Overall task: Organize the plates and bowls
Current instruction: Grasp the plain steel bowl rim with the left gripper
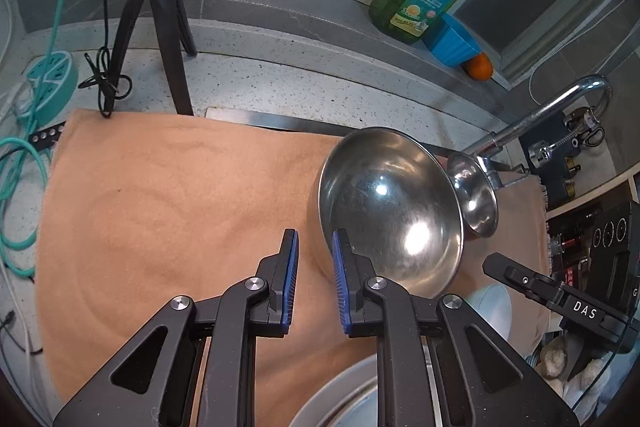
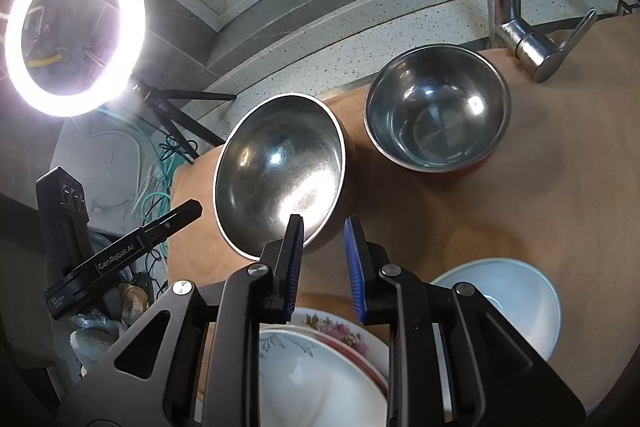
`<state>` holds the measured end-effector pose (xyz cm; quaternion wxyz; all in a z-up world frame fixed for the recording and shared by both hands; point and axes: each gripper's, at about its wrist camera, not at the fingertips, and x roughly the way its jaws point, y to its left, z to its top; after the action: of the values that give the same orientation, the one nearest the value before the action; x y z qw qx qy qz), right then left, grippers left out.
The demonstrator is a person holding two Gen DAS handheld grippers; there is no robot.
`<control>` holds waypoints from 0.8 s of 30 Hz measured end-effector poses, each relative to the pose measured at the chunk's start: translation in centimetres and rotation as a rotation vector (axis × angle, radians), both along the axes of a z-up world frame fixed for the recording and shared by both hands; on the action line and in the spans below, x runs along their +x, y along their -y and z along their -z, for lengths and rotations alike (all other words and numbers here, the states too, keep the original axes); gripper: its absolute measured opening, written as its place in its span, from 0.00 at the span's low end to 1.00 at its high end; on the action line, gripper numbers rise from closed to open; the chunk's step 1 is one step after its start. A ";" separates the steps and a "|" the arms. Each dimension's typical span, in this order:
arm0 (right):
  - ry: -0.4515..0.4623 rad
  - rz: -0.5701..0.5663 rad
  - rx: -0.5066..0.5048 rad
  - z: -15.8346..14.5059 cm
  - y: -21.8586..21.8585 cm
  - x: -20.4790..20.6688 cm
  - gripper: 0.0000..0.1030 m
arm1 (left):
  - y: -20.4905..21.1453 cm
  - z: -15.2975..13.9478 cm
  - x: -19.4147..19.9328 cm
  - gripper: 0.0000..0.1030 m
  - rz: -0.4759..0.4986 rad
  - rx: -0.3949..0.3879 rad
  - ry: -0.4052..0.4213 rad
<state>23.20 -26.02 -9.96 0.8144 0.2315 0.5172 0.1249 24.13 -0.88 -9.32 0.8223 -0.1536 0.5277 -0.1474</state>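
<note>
On the tan cloth (image 2: 500,207) beside the sink, two steel bowls sit ahead of my tongs, both tongs empty.

Largest first: the cloth covers the speckled counter (image 1: 280,83), and the big steel bowl (image 2: 280,171) rests on it, tilted, with the smaller steel bowl (image 2: 438,111) upright just beyond it, near the tap (image 2: 520,35). Nearer me a pale blue bowl (image 2: 516,299) sits beside a stack of white and flowered plates (image 2: 320,359). My left tongs (image 1: 314,275) hover at the big bowl's near rim, jaws slightly parted and gripping nothing. My right tongs (image 2: 322,263) stand the same way, parted a little, empty, one pad (image 2: 294,247) at that bowl's edge; I cannot tell whether it touches.
</note>
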 end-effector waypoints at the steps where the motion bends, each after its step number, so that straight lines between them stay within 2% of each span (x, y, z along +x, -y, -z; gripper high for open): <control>1: -0.005 0.004 -0.003 0.3 0.0 0.4 0.21 | 0.1 0.2 0.3 0.15 -0.003 0.003 -0.002; 15: -0.060 0.014 -0.026 2.7 -0.6 3.4 0.20 | 1.5 2.0 2.5 0.15 0.026 0.034 -0.027; 18: -0.066 0.007 -0.030 3.0 -0.8 3.7 0.15 | 1.7 2.2 2.6 0.15 0.033 0.033 -0.029; 24: -0.063 0.003 -0.045 3.0 -1.1 4.0 0.13 | 1.6 2.6 2.8 0.12 0.039 0.015 -0.040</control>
<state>27.22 -24.95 -12.98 0.8029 0.2179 0.5449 0.1049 26.92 -2.52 -11.93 0.8097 -0.1401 0.5481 -0.1562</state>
